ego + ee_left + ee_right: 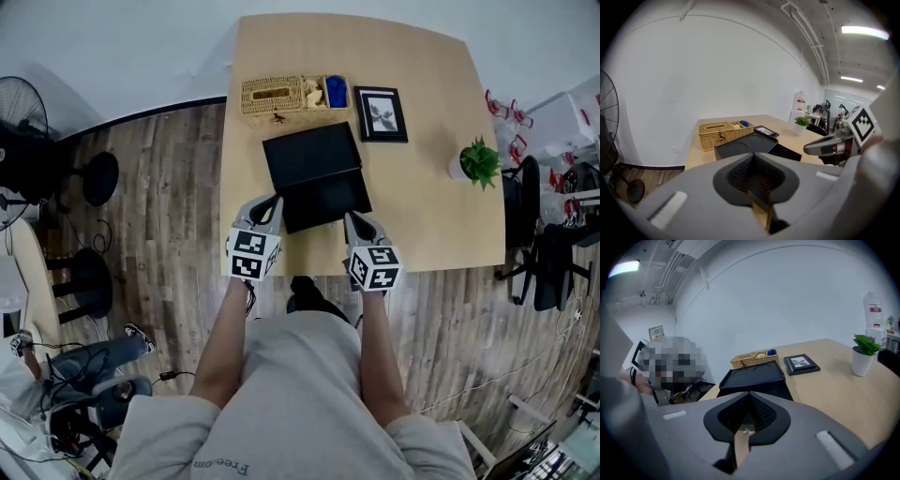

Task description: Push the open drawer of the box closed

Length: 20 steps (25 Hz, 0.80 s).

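A black box (311,155) sits mid-table with its drawer (326,202) pulled out toward the near edge. My left gripper (272,203) is at the drawer's near left corner and my right gripper (353,220) at its near right corner, both with jaws together and holding nothing. I cannot tell whether either touches the drawer. In the left gripper view the shut gripper (753,157) points at the box (740,144), with the open drawer (790,152) to its right. In the right gripper view the shut gripper (749,395) hides the drawer front below the box (752,375).
Behind the box stand a wicker basket (272,94) and a framed picture (381,113). A small potted plant (479,162) is near the table's (431,216) right edge. Office chairs (539,244) stand to the right; a fan (28,141) stands at the left on the wood floor.
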Each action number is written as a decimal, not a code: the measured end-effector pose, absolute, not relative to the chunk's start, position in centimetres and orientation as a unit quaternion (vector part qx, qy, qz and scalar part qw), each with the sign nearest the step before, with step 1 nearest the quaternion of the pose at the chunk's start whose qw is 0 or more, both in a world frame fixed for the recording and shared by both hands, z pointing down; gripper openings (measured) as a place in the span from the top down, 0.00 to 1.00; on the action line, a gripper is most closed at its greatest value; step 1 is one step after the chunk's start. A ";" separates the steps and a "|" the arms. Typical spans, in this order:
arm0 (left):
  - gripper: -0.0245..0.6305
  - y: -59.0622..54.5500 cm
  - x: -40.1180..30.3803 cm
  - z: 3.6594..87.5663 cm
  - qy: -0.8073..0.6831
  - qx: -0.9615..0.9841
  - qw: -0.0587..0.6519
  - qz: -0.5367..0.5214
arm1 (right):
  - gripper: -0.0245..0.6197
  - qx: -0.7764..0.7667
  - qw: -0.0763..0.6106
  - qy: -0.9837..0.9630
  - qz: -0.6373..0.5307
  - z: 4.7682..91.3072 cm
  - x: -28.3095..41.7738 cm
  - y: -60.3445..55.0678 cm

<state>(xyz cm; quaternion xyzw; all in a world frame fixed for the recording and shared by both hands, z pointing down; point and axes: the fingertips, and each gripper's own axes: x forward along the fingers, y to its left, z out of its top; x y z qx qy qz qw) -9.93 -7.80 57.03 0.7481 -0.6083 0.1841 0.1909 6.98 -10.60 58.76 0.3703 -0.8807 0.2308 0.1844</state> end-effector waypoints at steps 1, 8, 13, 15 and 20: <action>0.88 -8.3 -10.0 57.3 -0.606 0.749 0.193 0.188 | 0.96 0.367 0.185 -0.881 0.233 59.0 6.5 -11.1; 0.88 -10.7 -10.1 58.7 -0.583 0.756 0.200 0.220 | 0.96 0.361 0.176 -0.877 0.263 60.5 5.4 -13.7; 0.88 -11.9 -10.3 60.0 -0.568 0.763 0.201 0.235 | 0.96 0.356 0.181 -0.877 0.267 61.2 5.1 -14.2; 0.88 -12.5 -10.3 60.2 -0.567 0.764 0.201 0.234 | 0.96 0.357 0.183 -0.876 0.268 61.4 5.4 -14.3; 0.88 -13.7 -11.0 60.2 -0.562 0.768 0.195 0.235 | 0.96 0.360 0.192 -0.873 0.270 61.8 5.5 -14.5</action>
